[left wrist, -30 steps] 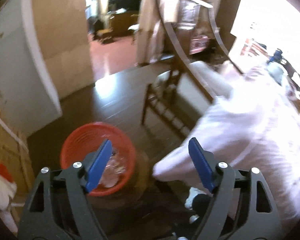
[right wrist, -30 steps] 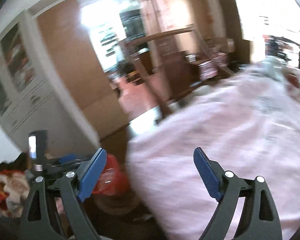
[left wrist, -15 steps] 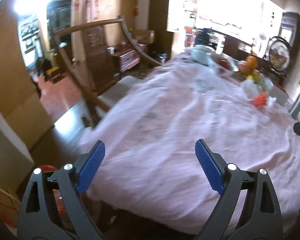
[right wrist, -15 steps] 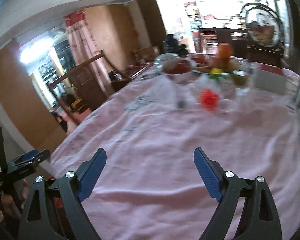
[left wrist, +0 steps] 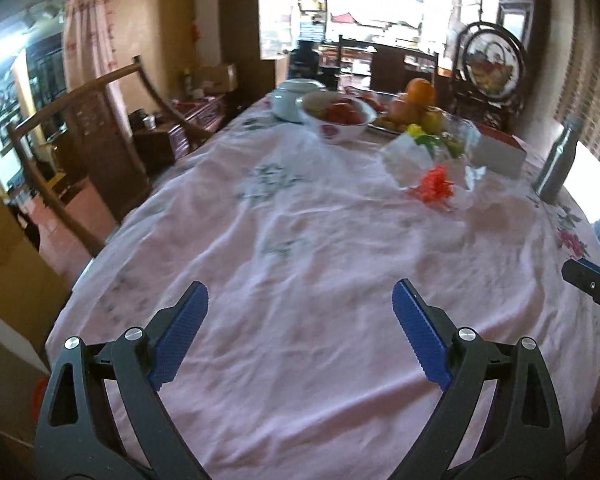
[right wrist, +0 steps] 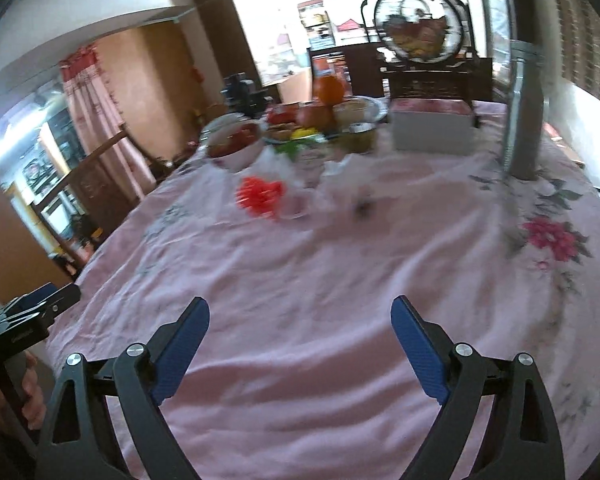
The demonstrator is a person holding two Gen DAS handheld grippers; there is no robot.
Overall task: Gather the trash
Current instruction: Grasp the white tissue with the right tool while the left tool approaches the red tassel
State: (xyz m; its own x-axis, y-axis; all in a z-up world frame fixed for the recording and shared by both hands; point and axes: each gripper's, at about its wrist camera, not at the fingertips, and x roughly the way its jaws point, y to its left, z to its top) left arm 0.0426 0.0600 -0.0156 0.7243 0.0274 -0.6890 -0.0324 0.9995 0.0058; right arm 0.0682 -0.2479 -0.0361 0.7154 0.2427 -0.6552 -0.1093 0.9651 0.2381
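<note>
crumpled clear wrappers (left wrist: 428,160) with a red scrap (left wrist: 434,188) lie far ahead of the left hand-held gripper (left wrist: 300,320), near the fruit plate (left wrist: 416,116) on the pink tabletop (left wrist: 300,248). both views have swung from the red bin to here. left jaws have just opened wide, empty; the right hand-held gripper (right wrist: 300,332) gapes empty too, ready for another pickup.

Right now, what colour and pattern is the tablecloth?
The tablecloth is pale pink with printed flowers, one deep pink bloom near its right edge; the right wrist view shows it best.
</note>
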